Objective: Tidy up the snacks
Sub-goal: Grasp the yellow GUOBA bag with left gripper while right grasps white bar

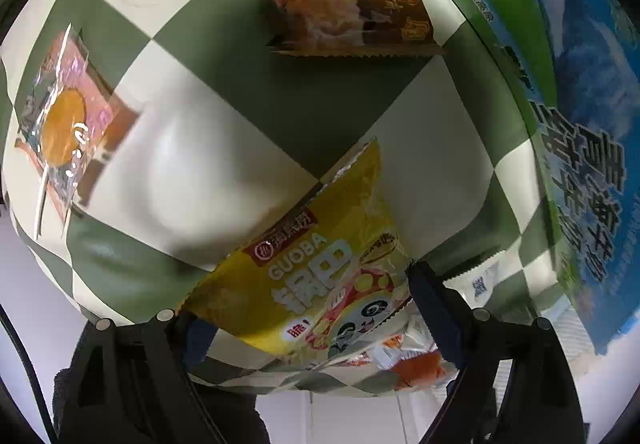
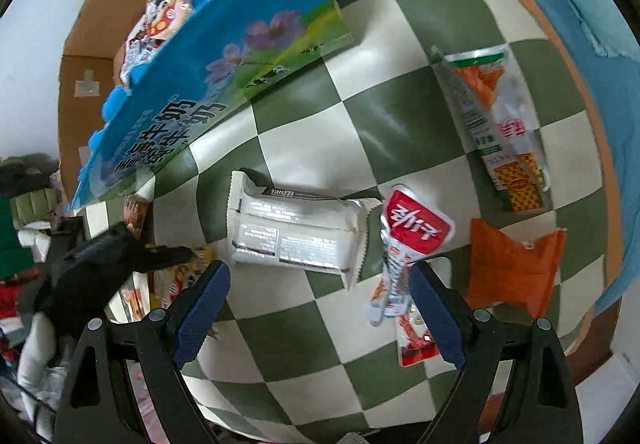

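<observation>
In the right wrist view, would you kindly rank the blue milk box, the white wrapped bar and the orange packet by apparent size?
1. blue milk box, clearly largest, though it also reaches nearer the camera.
2. white wrapped bar.
3. orange packet, close to the bar in size, so this order is unsure.

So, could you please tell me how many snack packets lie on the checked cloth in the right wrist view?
4, maybe more hidden: white packet centre, red one beside it, orange one right, long one upper right.
</observation>
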A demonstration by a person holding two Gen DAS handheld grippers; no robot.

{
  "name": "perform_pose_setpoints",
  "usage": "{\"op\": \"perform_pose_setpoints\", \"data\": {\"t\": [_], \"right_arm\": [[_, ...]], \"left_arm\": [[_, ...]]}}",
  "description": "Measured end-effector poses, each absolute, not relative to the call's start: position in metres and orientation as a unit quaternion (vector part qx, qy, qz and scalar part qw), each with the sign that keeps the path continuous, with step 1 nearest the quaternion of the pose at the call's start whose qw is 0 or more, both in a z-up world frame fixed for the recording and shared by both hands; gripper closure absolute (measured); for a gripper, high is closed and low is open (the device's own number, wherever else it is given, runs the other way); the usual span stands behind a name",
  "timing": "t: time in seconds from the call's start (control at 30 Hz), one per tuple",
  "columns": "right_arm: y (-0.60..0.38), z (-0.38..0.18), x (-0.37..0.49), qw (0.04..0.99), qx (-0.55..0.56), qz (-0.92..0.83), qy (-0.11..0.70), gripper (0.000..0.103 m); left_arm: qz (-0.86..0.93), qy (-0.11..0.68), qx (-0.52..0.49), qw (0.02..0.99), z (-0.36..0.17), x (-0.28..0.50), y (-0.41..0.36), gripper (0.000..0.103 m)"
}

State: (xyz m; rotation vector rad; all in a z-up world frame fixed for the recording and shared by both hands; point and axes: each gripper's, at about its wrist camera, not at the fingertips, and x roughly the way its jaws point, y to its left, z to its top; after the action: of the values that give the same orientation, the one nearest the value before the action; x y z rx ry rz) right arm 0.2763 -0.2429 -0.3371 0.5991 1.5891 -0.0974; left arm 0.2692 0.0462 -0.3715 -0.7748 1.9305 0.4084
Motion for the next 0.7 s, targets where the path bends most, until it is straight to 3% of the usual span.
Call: {"op": "perform_pose_setpoints", "data": {"t": [0.17,0.2,0.33,0.47,0.7], "right_arm": [[-0.241,-0.359,0.292,0.634,0.313,-0.034,0.706,0.010],[-0.236,-0.358,0.297,0.642,0.300,-0.021,0.705,0.010],[-0.189,-0.353,0.315,0.672,0.109,0.084,0.728,0.010],[-0.162,-0.363,0.321,0.657,-0.030,0.139,0.740,0.010],[-0.144,-0.400,0.332,0.610,-0.099,0.196,0.762,0.010]], "left_arm": [[0.129,0.801,-0.257,0.525,-0.366,0.265,0.033,0.034],[0.118,0.802,-0.245,0.532,-0.364,0.263,0.031,0.042],[0.070,0.799,-0.179,0.570,-0.354,0.252,0.021,0.053],[0.048,0.788,-0.118,0.603,-0.345,0.240,0.007,0.055],[0.042,0.778,-0.107,0.617,-0.338,0.237,-0.001,0.053]]}}
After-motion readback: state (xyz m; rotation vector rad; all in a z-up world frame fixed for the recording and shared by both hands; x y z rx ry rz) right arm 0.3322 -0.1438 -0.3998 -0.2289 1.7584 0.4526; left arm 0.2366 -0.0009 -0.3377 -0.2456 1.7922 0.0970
